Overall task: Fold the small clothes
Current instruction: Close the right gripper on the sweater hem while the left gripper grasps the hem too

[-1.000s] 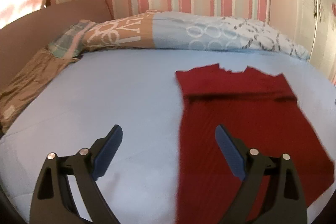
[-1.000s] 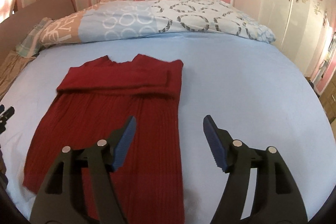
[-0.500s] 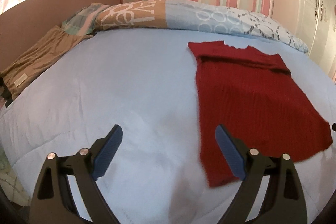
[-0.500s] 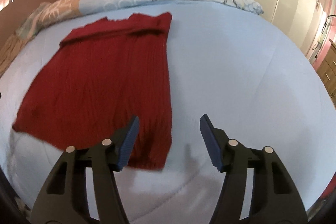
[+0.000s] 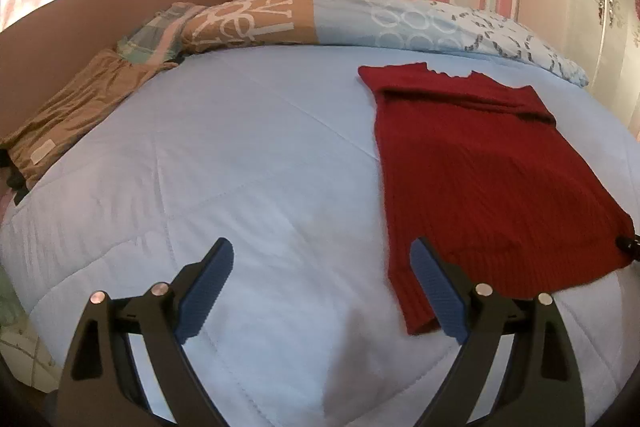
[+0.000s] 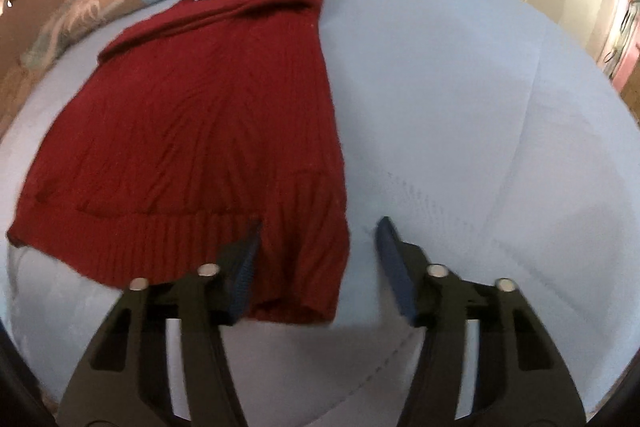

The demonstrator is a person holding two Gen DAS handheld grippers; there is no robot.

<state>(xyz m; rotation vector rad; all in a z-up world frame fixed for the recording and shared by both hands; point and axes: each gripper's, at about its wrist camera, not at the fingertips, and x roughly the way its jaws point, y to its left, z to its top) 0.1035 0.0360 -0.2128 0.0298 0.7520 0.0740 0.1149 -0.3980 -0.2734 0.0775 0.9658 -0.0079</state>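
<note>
Now: right gripper (image 6: 318, 251) jaws closing, red sweater (image 6: 200, 131) hem corner between them, not yet pinched; left gripper (image 5: 322, 279) jaws wide apart, sweater's other hem corner at right pad (image 5: 438, 293)

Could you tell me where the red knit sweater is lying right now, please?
The red knit sweater lies flat on the light blue bedspread, right of centre in the left wrist view, its neckline toward the patterned pillows.

Dark red ribbed knit top (image 5: 472, 163), flat on the pale-blue bedspread (image 5: 240, 167)
</note>
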